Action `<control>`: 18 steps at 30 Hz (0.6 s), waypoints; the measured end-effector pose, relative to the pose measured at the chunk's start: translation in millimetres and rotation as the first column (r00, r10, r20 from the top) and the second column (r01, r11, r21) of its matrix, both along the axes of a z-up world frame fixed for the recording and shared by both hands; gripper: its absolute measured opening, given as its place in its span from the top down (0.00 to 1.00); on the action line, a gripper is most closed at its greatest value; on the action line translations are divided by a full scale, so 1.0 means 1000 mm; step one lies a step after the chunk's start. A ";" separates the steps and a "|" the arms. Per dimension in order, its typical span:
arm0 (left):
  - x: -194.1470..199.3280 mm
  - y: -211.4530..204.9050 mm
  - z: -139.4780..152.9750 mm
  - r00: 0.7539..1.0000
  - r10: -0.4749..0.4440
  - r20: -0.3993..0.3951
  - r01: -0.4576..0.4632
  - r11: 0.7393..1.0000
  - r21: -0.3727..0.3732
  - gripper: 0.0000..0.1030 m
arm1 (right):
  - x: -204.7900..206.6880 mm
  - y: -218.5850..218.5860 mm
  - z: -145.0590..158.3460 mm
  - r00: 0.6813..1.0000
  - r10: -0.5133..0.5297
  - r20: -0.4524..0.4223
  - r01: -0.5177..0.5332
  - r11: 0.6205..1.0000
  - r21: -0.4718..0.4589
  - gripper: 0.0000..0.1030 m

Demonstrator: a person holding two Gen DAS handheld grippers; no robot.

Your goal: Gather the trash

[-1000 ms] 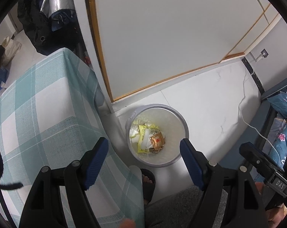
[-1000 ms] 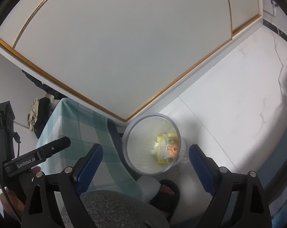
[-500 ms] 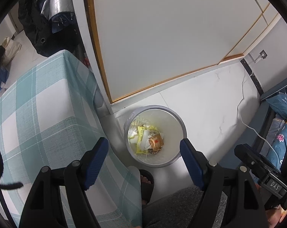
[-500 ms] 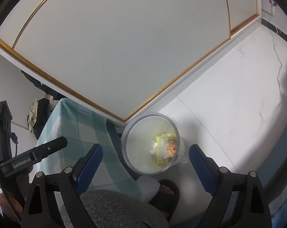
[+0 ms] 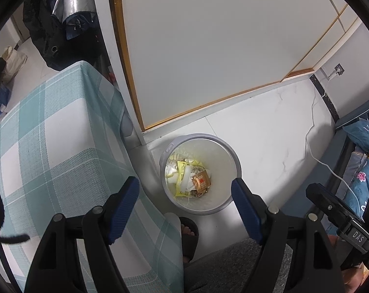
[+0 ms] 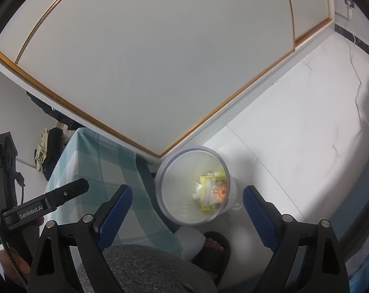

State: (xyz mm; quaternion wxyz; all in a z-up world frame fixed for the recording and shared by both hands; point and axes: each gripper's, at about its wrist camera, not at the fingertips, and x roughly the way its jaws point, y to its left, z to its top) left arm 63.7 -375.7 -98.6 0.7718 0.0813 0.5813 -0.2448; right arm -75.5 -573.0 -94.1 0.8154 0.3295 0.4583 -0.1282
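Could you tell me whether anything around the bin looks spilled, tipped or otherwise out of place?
Nothing stands out. The bin stands upright on the floor, and the wrappers all lie inside it.

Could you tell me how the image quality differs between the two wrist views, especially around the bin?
Left wrist view: even light, sharp wrappers in the bin, fisheye bending the door frame. Right wrist view: bright washed-out floor, the bin casting a soft shadow, its contents hazier.
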 end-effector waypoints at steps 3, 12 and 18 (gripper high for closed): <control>0.001 0.001 -0.001 1.000 0.007 -0.009 -0.007 1.000 0.000 0.27 | 0.000 0.000 0.001 1.000 -0.002 0.002 0.002 1.000 -0.002 0.10; -0.001 0.002 -0.001 1.000 0.000 -0.011 0.000 1.000 -0.001 0.27 | 0.000 0.000 0.003 1.000 0.002 0.001 -0.002 1.000 -0.007 0.10; 0.000 0.003 0.000 1.000 0.001 -0.009 -0.001 1.000 -0.002 0.27 | -0.001 0.001 0.003 1.000 0.001 0.001 -0.001 1.000 -0.009 0.10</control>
